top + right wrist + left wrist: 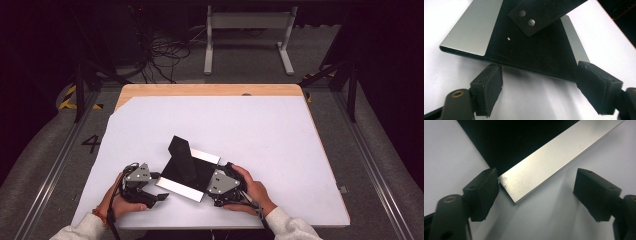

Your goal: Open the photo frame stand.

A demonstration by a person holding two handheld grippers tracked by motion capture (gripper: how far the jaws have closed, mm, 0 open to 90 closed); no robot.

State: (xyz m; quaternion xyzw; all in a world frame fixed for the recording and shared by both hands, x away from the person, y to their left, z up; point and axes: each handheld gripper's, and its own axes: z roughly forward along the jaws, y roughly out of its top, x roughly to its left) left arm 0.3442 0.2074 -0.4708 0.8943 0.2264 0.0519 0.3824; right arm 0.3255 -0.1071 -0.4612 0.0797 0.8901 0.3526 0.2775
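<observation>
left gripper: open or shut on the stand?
Open. Left gripper jaws stand wide apart around the stand's silver corner; pads don't press it.

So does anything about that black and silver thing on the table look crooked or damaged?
Nothing looks broken. The black and silver stand lies at an angle to the white table top, not square with its edges. Faint scuffs mark the corner of its silver strip in the left gripper view. Both grippers sit open beside it.
</observation>
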